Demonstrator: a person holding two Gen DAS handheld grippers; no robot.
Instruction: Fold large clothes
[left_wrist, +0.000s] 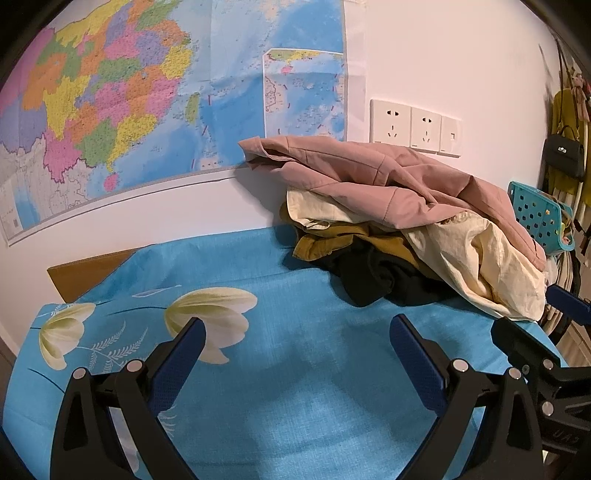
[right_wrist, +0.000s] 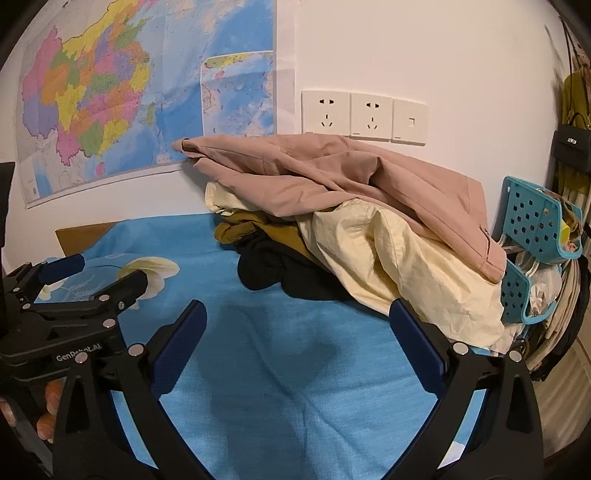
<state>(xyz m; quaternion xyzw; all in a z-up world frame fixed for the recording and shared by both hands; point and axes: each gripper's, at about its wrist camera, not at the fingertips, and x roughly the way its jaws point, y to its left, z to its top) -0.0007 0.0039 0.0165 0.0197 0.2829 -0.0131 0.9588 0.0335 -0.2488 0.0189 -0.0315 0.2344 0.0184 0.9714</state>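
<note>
A heap of clothes lies at the far right of the table against the wall. A pink jacket (left_wrist: 373, 177) (right_wrist: 332, 177) lies on top, over a cream garment (left_wrist: 476, 254) (right_wrist: 399, 258), a mustard one (left_wrist: 354, 240) (right_wrist: 258, 229) and a black one (left_wrist: 380, 277) (right_wrist: 280, 273). My left gripper (left_wrist: 297, 330) hovers open over the blue floral cloth (left_wrist: 295, 369), short of the heap, holding nothing. My right gripper (right_wrist: 297, 314) is open too, its right finger (right_wrist: 417, 339) close to the cream garment. The left gripper (right_wrist: 107, 273) also shows at the left of the right wrist view.
A large coloured map (left_wrist: 129, 103) hangs on the white wall, with wall sockets (left_wrist: 413, 127) (right_wrist: 364, 116) beside it. A turquoise perforated basket (left_wrist: 539, 218) (right_wrist: 532, 236) stands right of the heap. Bags (left_wrist: 563, 151) hang at the far right. A bare wooden table corner (left_wrist: 85, 273) shows at left.
</note>
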